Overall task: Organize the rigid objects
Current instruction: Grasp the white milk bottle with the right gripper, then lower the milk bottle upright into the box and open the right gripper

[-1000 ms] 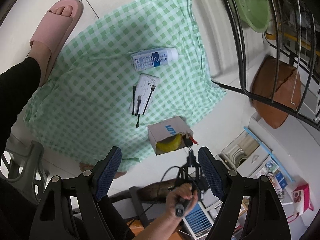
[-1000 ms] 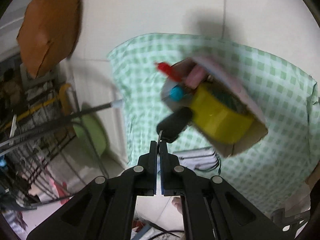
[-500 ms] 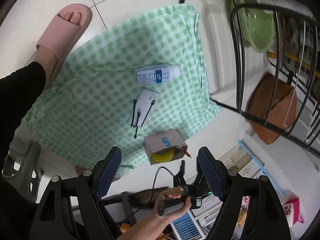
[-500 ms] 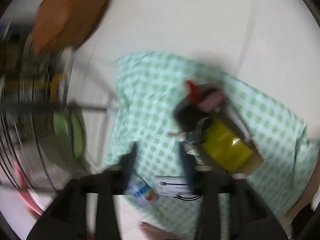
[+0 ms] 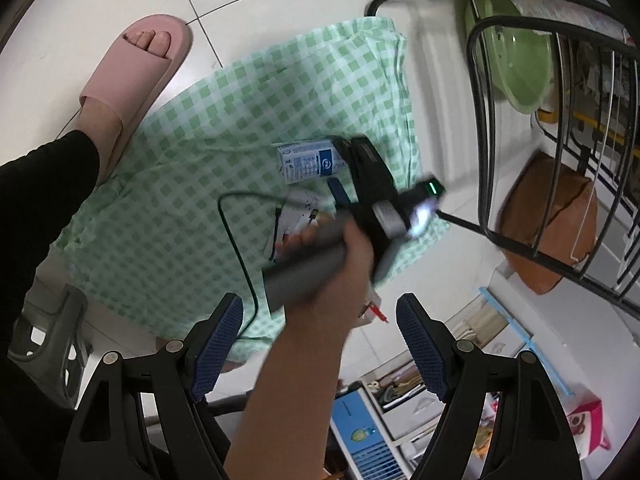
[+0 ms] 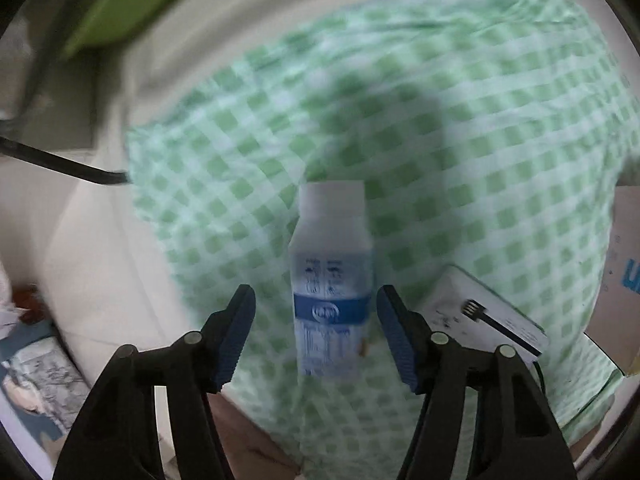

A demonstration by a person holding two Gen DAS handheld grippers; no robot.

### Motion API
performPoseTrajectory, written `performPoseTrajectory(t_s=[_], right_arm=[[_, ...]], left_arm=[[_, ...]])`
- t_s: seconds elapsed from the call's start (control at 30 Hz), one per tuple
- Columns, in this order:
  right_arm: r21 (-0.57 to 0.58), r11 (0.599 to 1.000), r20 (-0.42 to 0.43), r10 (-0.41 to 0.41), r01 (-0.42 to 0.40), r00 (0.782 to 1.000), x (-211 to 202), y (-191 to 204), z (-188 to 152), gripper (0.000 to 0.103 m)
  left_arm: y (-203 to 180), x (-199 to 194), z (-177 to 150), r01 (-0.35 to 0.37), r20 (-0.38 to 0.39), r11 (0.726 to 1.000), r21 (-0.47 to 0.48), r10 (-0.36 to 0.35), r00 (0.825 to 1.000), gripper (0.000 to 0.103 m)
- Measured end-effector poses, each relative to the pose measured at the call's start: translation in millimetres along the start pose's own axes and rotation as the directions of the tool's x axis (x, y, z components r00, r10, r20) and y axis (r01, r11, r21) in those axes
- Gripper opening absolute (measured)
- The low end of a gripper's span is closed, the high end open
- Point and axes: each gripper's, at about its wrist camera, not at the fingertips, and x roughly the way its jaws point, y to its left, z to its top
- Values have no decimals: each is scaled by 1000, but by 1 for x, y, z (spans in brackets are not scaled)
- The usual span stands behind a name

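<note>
The bottle (image 6: 331,280) label's print is blurred; nothing can be read.

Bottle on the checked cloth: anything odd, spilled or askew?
The bottle lies on its side on the green checked cloth, cap on, no spill visible. The right tool straddles it, jaws closing, pads not yet touching.

The left wrist view looks steeply down from high over the checked cloth (image 5: 248,128), taking in floor and furniture. The right wrist view faces nearly straight down, close to the cloth. Both views share the cloth and the white bottle (image 6: 332,280).
</note>
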Motion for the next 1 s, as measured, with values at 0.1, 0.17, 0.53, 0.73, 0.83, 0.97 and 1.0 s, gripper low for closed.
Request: performPoseTrajectory(t_s=[0.1, 0.17, 0.53, 0.73, 0.83, 0.97, 1.0], right_arm=[[30, 999, -33, -43, 44, 999, 24, -6, -2, 53], [58, 998, -23, -6, 8, 1000, 27, -13, -4, 53], [250, 839, 112, 470, -483, 875, -73, -130, -40, 51], [287, 820, 263, 429, -495, 864, -171, -234, -81, 51], [443, 735, 367, 374, -514, 851, -198, -311, -97, 51], [652, 496, 443, 364, -573, 820, -186, -386, -114, 51], [685, 440, 456, 363, -581, 813, -178, -398, -116, 51]], left_arm=[[2, 2, 1, -9, -1, 1000, -1, 9, 1000, 78], [1, 4, 1, -14, -8, 1000, 6, 15, 1000, 78], [-1, 3, -5, 1, -14, 1000, 26, -1, 1000, 78], [-3, 9, -13, 8, -35, 1000, 25, -7, 999, 78], [-9, 14, -21, 18, -49, 999, 46, -16, 999, 78], [-9, 23, -24, 1, -62, 998, 56, 2, 998, 78], [-9, 25, -23, -4, -63, 999, 51, 7, 998, 78]])
